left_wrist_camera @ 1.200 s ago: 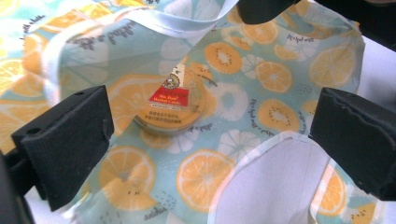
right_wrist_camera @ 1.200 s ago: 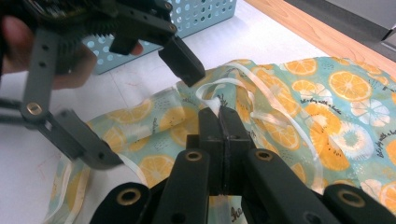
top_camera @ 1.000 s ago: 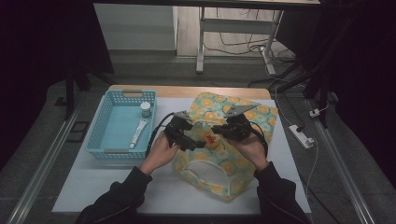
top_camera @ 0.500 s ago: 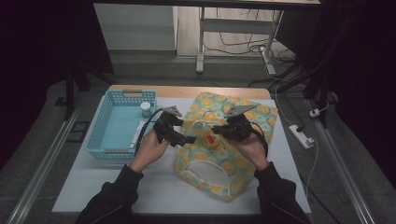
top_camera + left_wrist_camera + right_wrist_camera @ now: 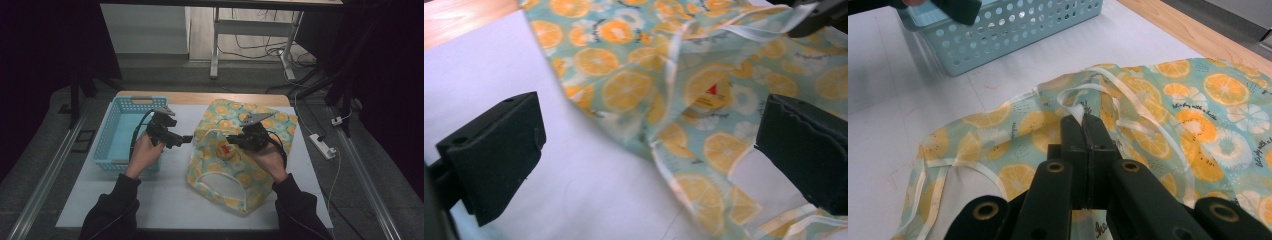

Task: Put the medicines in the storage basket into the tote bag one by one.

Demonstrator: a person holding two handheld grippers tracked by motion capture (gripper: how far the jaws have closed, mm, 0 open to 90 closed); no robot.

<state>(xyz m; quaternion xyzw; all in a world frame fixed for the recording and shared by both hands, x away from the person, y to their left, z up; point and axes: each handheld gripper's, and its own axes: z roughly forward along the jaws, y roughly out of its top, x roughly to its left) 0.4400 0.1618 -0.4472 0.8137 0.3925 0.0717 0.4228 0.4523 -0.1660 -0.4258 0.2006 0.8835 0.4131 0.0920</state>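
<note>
Right gripper pinches fruit-print bag while left gripper stands open beside it

A person seated at a white table [image 5: 165,195] works with a gripper in each hand over a bag [image 5: 250,175] printed with orange slices on a pale green ground, which lies on the right half of the table. The right gripper [image 5: 1087,122] has its jaws pressed together on a fold of the bag's cloth by its white trim, near the bag's upper edge. The left gripper [image 5: 186,139] hangs over the table just left of the bag, between it and a light blue basket [image 5: 107,145]; its jaws stand wide apart with nothing between them, pointed toward the bag. In the left gripper view a small yellow box [image 5: 710,100] with a red mark shows inside the bag's opening. The basket sits at the table's left side, well apart from the bag. Dark sleeves [image 5: 107,210] cover both forearms
</note>
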